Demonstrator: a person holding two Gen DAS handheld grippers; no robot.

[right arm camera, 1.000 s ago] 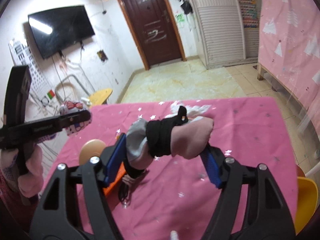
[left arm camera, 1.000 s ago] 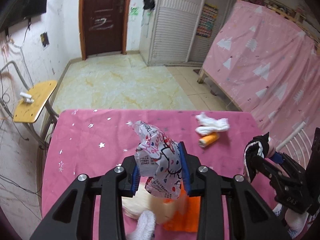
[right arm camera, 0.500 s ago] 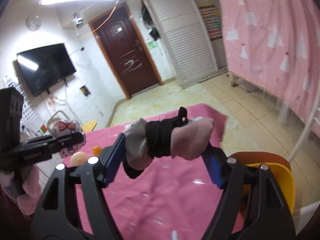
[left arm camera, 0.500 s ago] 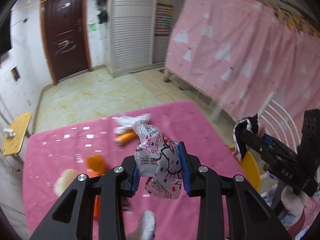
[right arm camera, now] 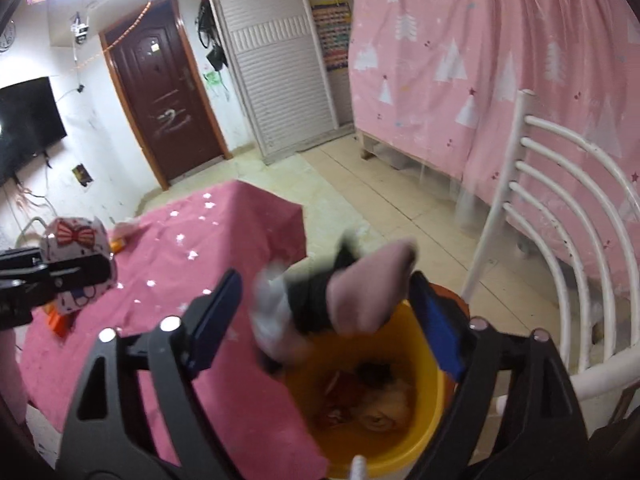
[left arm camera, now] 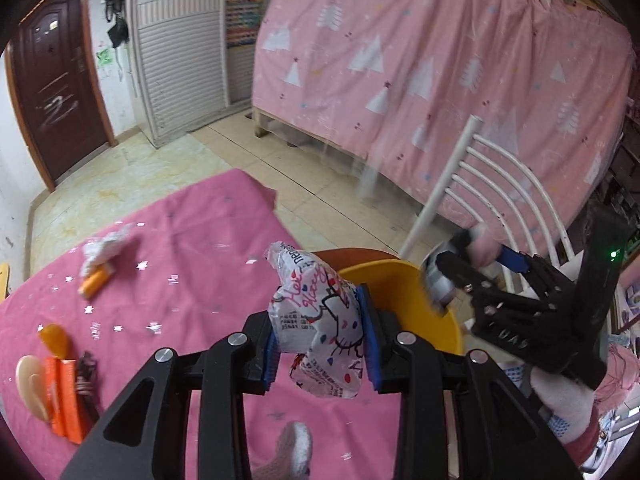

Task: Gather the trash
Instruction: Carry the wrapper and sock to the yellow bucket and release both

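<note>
- Right gripper (right arm camera: 320,312) jaws: spread wide, blue pads well apart. The sock bundle (right arm camera: 340,296) sits blurred between them, touching the right pad at most; whether it is already loose I cannot tell.
- Left gripper (left arm camera: 320,344) jaws: pressed onto the wrapper (left arm camera: 320,328), one pad on each side; the wrapper's top pokes up above the pads.
- Bin (right arm camera: 424,400): yellow, lower centre of the right view, directly under the bundle. It already holds reddish and pale trash.
- In the left view the bin rim (left arm camera: 384,270) is just behind the wrapper, centre frame; the right gripper is at the right edge over the bin's far side.
- Table (left arm camera: 180,248): pink cloth, left half of the left view. On it: a tissue wad (left arm camera: 106,246) with an orange tube (left arm camera: 94,282) upper left, an orange pack (left arm camera: 64,396) and a cream disc (left arm camera: 30,384) lower left, a sock (left arm camera: 294,446) at the bottom edge.
- Judged step: right releasing into the bin; left waiting its turn.
- Risk 1: the bundle snags on the right pad and swings out past the rim onto the floor.
- Risk 2: the bundle hangs toward the table-side rim, so it could glance off onto the cloth.
- Risk 3: the two grippers are close over one small opening; bringing the left in early could knock them together.
- Risk 4: the wrapper is light and crinkled; let go too high, it may drift wide of the bin.
</note>
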